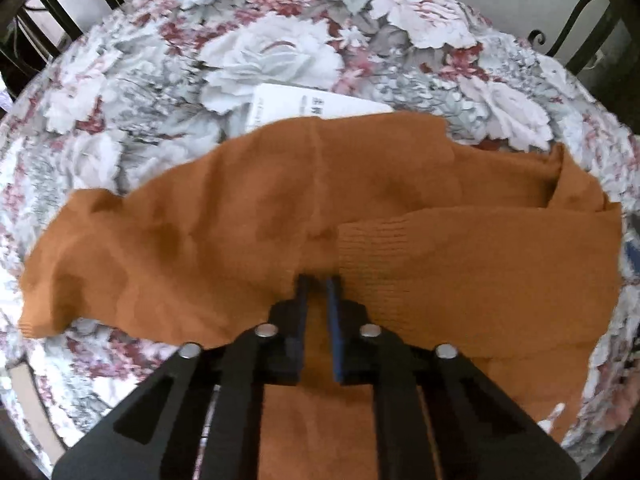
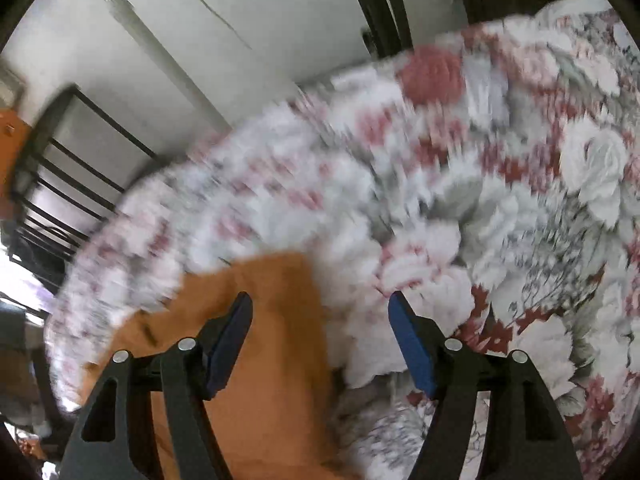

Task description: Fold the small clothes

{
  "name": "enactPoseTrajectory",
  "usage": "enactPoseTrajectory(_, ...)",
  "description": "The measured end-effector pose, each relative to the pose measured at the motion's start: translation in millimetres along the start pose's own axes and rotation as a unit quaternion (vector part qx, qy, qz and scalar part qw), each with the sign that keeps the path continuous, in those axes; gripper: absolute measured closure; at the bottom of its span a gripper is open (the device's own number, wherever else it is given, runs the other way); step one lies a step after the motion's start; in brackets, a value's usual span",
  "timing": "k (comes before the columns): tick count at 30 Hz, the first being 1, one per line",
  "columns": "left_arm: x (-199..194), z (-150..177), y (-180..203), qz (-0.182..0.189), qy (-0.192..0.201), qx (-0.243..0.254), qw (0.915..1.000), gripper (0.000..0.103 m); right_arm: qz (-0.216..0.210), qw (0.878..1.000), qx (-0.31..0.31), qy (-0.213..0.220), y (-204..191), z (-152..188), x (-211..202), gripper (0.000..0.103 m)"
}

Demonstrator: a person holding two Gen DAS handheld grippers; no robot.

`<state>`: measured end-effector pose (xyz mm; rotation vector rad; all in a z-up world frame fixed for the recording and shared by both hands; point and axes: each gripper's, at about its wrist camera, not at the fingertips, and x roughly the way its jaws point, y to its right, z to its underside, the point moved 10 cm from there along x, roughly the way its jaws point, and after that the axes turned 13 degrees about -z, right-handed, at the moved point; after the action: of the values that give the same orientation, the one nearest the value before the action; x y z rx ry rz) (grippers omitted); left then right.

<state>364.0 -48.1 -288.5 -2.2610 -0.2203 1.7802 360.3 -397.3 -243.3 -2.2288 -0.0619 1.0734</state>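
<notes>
An orange knitted garment [image 1: 248, 216] lies spread across the floral tablecloth [image 1: 168, 80], with a ribbed sleeve [image 1: 460, 256] folded over its right side. My left gripper [image 1: 319, 280] is shut on a fold of the orange garment near its middle front edge. In the right wrist view, my right gripper [image 2: 320, 308] is open and empty above the cloth, its left finger [image 2: 232, 336] over the edge of the orange garment [image 2: 264, 360]. That view is blurred by motion.
A white paper label [image 1: 304, 106] lies on the tablecloth just behind the garment. Black metal chair backs [image 1: 60, 8] stand around the round table, with another [image 2: 72, 184] in the right wrist view. A white wall [image 2: 200, 40] is behind.
</notes>
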Motion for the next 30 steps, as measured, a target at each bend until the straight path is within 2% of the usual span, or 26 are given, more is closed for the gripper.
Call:
enactPoseTrajectory(2,-0.7,1.4,2.5,0.011,-0.006,0.0,0.9999,0.096,-0.002,1.0,0.004,0.0,0.3,-0.4,-7.4,0.032)
enactPoseTrajectory(3,-4.0,0.8,7.3,0.029,-0.006,-0.002,0.9996,0.096,-0.003,1.0,0.009,-0.004,2.8,1.0,-8.0,0.034)
enactPoseTrajectory(7,-28.3,-13.5,9.9,0.073,0.031,-0.024,0.9966,0.095,-0.017,0.998,0.03,-0.044,8.7,20.7,-2.6,0.062)
enactPoseTrajectory(9,-36.6,-19.2,13.7,0.091,0.04,-0.027,0.9947,0.094,-0.02,0.997,0.017,-0.07,1.0,35.6,0.1,0.067)
enactPoseTrajectory(11,-38.8,-18.7,19.1,0.096,0.042,-0.016,0.9944,0.086,-0.016,0.996,-0.003,-0.09,-7.5,47.9,3.9,0.068)
enactPoseTrajectory(14,-18.3,-13.1,24.3,0.051,0.024,-0.018,0.9982,0.085,-0.003,0.994,-0.016,-0.112,-9.2,61.0,15.4,0.068)
enactPoseTrajectory(17,-9.8,-15.0,13.0,0.072,0.006,-0.054,0.9959,0.085,0.017,0.987,-0.007,-0.161,7.0,85.6,43.2,0.068)
enactPoseTrajectory(19,-19.6,-18.8,6.7,0.092,0.016,-0.072,0.993,0.085,0.025,0.986,-0.016,-0.165,10.7,89.5,51.8,0.069)
enactPoseTrajectory(21,-32.2,-21.5,16.4,0.099,0.04,-0.055,0.9928,0.085,0.028,0.985,-0.028,-0.166,1.4,84.3,45.9,0.068)
enactPoseTrajectory(22,-36.4,-22.7,23.7,0.095,0.051,-0.04,0.9934,0.081,0.027,0.986,-0.032,-0.162,-3.2,80.5,41.8,0.068)
enactPoseTrajectory(24,-37.3,-18.6,40.3,0.088,0.057,-0.013,0.9944,0.064,0.028,0.99,-0.038,-0.132,-11.5,63.8,24.6,0.067)
enactPoseTrajectory(25,-31.3,-14.8,46.7,0.083,0.047,0.002,0.9955,0.046,0.026,0.992,-0.037,-0.115,-13.2,55.4,18.2,0.065)
enactPoseTrajectory(26,-18.2,-8.2,54.6,0.059,0.029,0.025,0.9976,0.037,0.023,0.995,-0.036,-0.091,-16.0,44.8,12.0,0.064)
enactPoseTrajectory(28,6.0,-2.4,54.5,0.017,0.001,0.035,0.9992,0.034,0.028,0.996,-0.041,-0.078,-16.7,33.8,14.6,0.065)
enactPoseTrajectory(29,15.0,0.8,55.3,0.014,-0.014,0.036,0.9992,0.032,0.034,0.995,-0.047,-0.085,-14.6,33.2,24.1,0.066)
enactPoseTrajectory(30,19.7,0.7,56.0,0.022,-0.023,0.029,0.9991,0.031,0.039,0.994,-0.05,-0.093,-11.6,35.2,33.3,0.072)
